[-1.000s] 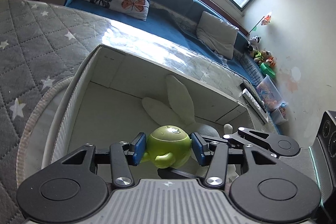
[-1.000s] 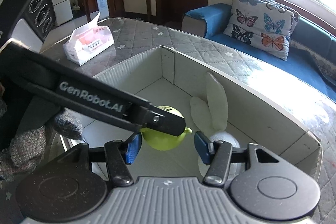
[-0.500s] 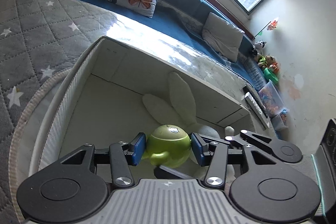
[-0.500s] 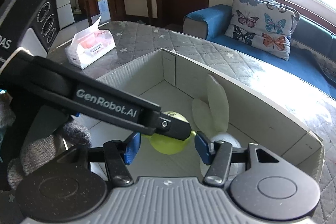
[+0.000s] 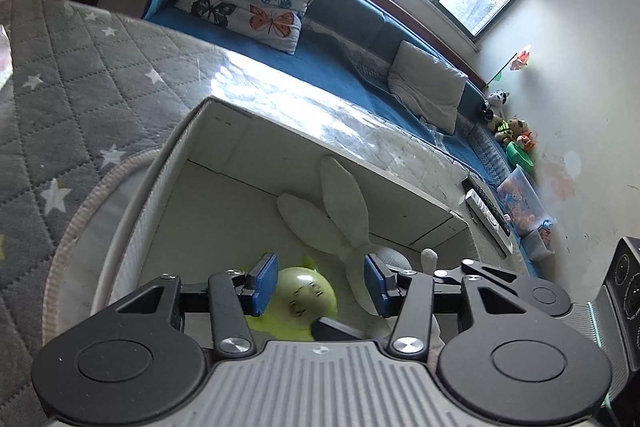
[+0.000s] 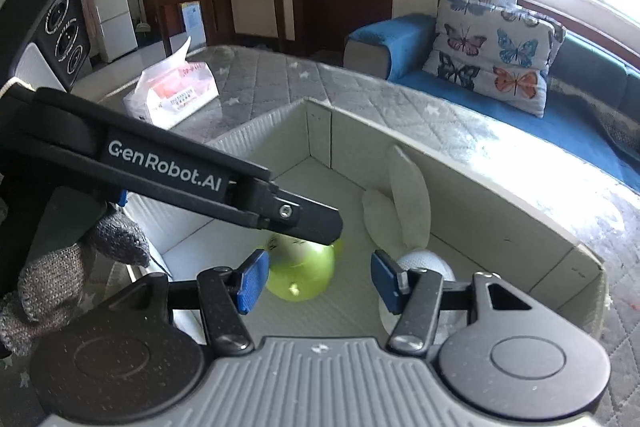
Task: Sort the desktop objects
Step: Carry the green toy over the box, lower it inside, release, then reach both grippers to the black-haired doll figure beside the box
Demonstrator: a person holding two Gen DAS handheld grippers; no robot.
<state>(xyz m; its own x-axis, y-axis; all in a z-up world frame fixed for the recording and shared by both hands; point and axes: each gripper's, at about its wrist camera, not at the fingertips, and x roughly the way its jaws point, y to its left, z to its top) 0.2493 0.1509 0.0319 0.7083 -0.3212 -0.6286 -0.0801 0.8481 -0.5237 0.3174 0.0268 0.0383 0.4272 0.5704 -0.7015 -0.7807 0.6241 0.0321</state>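
Note:
A round green toy (image 5: 306,297) lies on the floor of an open beige box (image 5: 180,131), next to a white plush rabbit (image 5: 344,211) with long ears. My left gripper (image 5: 320,283) is open above the toy, its blue pads apart from it. In the right wrist view the green toy (image 6: 302,273) lies below the left gripper's black finger (image 6: 304,217), with the rabbit (image 6: 404,203) to its right. My right gripper (image 6: 316,281) is open and empty over the box (image 6: 500,215).
The box stands on a grey quilted star-pattern cover (image 5: 80,75). A tissue pack (image 6: 172,95) sits behind the box on the left. A blue sofa with a butterfly pillow (image 6: 496,55) runs along the window. Remote controls (image 5: 488,215) lie beyond the box's right end.
My left gripper has opened and let go of the green toy, which now lies tipped on the box floor. The right gripper has stayed open in place.

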